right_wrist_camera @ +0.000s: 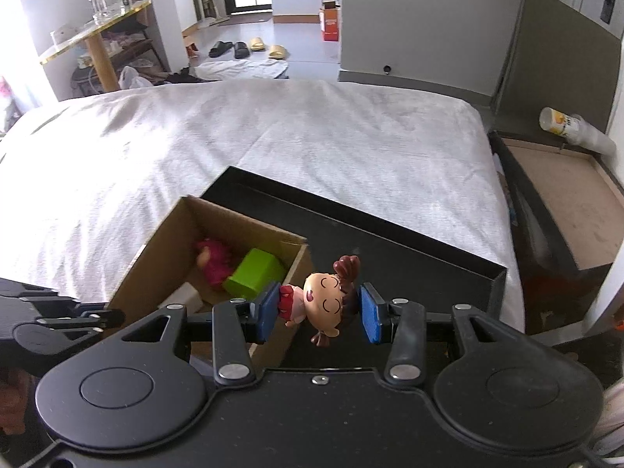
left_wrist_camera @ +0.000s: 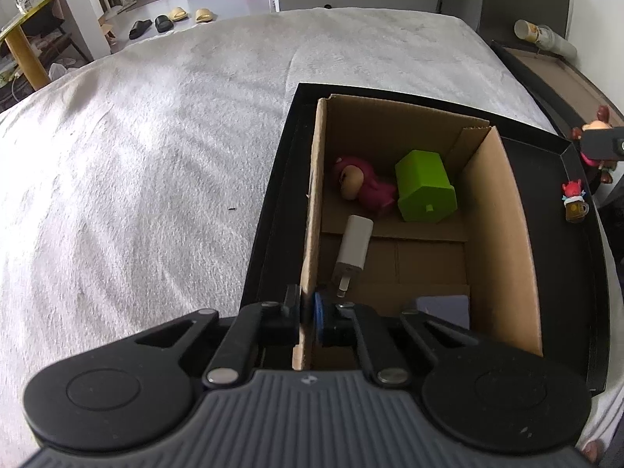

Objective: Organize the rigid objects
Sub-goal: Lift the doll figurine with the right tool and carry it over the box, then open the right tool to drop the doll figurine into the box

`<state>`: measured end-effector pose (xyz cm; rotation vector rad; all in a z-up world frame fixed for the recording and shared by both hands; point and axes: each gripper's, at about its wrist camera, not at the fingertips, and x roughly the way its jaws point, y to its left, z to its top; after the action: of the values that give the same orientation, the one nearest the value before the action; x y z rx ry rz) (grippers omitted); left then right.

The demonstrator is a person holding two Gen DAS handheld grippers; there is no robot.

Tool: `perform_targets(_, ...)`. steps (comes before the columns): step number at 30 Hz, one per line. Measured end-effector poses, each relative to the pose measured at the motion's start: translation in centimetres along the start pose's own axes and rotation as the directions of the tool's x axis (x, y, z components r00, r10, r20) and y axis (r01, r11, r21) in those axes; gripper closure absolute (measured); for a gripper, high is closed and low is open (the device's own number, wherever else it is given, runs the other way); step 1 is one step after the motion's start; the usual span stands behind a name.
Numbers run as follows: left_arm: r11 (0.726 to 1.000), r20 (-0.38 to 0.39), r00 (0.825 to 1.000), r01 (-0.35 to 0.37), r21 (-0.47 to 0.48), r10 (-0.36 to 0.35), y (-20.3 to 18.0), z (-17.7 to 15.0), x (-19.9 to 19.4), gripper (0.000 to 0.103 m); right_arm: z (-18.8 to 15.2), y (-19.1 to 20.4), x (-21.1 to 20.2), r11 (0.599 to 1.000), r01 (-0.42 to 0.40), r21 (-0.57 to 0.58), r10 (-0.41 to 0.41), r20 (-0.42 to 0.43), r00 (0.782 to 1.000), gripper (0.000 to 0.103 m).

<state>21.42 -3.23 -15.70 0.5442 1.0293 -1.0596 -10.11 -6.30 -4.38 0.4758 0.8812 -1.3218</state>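
A cardboard box stands in a black tray on a bed. Inside lie a pink plush bear, a green house-shaped block and a white charger plug. My left gripper is shut on the box's left wall near its front corner. In the right wrist view my right gripper is shut on a small doll figurine with brown hair and a red dress, held above the tray just right of the box. The left gripper shows at that view's left edge.
A small red figurine with a mug stands on the tray's right side. A pale lilac flat thing lies in the box's near end. White bedding spreads to the left and beyond. A dark bedside ledge with a cup lies to the right.
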Motion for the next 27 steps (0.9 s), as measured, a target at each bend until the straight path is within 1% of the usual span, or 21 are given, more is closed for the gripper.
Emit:
perform_targets(5,1.000,0.004,1.000,0.008,0.002,-0.008,0.0,0.0,0.0,0.097,0.2,1.2,0.3,0.999,-0.050,0.010,0.050,-0.008,0.999,0.060)
perform_targets(14,0.999,0.007,0.999,0.038,-0.004,-0.038,0.7,-0.2,-0.1,0.097,0.6,4.2,1.7,0.996,-0.089,-0.010,0.089,-0.037,0.995,0.060)
perform_targets(20,0.998,0.016,0.998,0.062,-0.014,-0.062,1.1,-0.3,-0.2,0.097,0.3,6.1,3.2,0.992,-0.122,-0.014,0.121,-0.083,0.989,0.060)
perform_targets(24,0.996,0.019,0.996,0.084,-0.024,-0.084,1.6,-0.4,0.0,0.097,0.0,6.9,4.5,0.991,-0.136,0.011,0.137,-0.124,0.983,0.060)
perform_targets(27,0.995,0.025,0.995,0.096,-0.020,-0.095,1.9,-0.5,0.1,0.097,-0.4,7.4,5.5,0.991,-0.132,0.021,0.134,-0.150,0.980,0.060)
